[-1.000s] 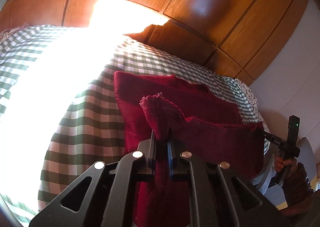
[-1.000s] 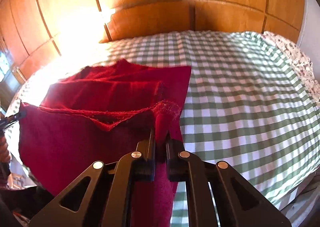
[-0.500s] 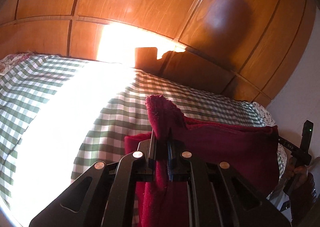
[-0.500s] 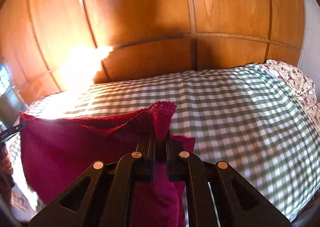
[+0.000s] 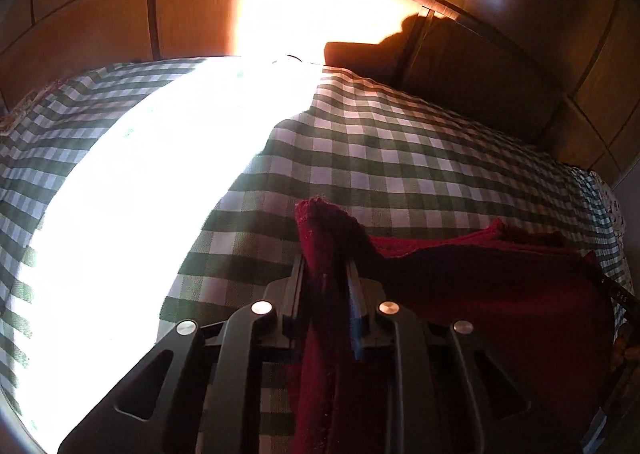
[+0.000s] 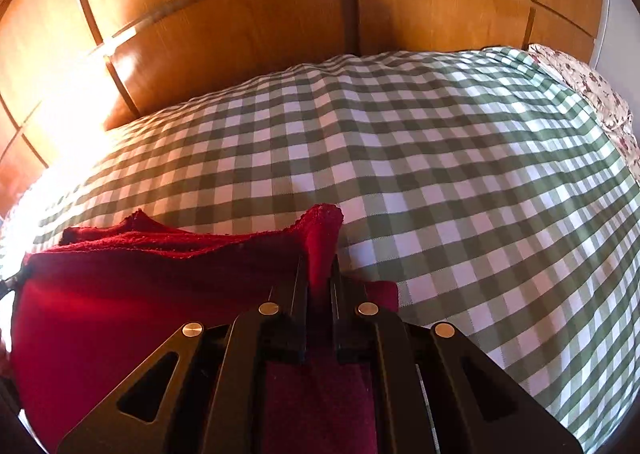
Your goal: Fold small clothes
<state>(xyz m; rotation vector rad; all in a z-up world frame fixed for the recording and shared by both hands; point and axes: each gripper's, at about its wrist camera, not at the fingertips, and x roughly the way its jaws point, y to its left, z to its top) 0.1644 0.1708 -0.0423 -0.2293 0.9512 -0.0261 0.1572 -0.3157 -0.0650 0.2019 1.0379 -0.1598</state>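
A: Left wrist view, from the left edge across: what do you get?

B: Sun glare first, washing out a wide band of the checked bedspread [image 5: 400,158]; then green and white squares in shade; then the left gripper [image 5: 326,274], its jaws pressed together on a corner of the red cloth [image 5: 480,294]; the pinched corner pokes up above the fingertips in a frayed peak.

A: And to the right of that?

B: The cloth runs rightward as a taut sheet, its top edge held up off the bed; behind that edge more red layers lie on the bedspread; at the far right the black tip of the right gripper [image 5: 616,290] meets the other corner; wooden panels [image 5: 500,6] rise behind the bed.

A: Right wrist view, same order?

B: At the far left edge a sliver of the left gripper [image 6: 10,283] touches the cloth's corner; the red cloth [image 6: 120,314] spreads from there toward the middle, sunlit low down, with folded red layers behind its top edge; then the right gripper [image 6: 320,274], jaws pinching a cloth corner that stands up between them; right of it, open checked bedspread [image 6: 460,158]; at the far right a floral fabric [image 6: 600,102] by the bed's edge.
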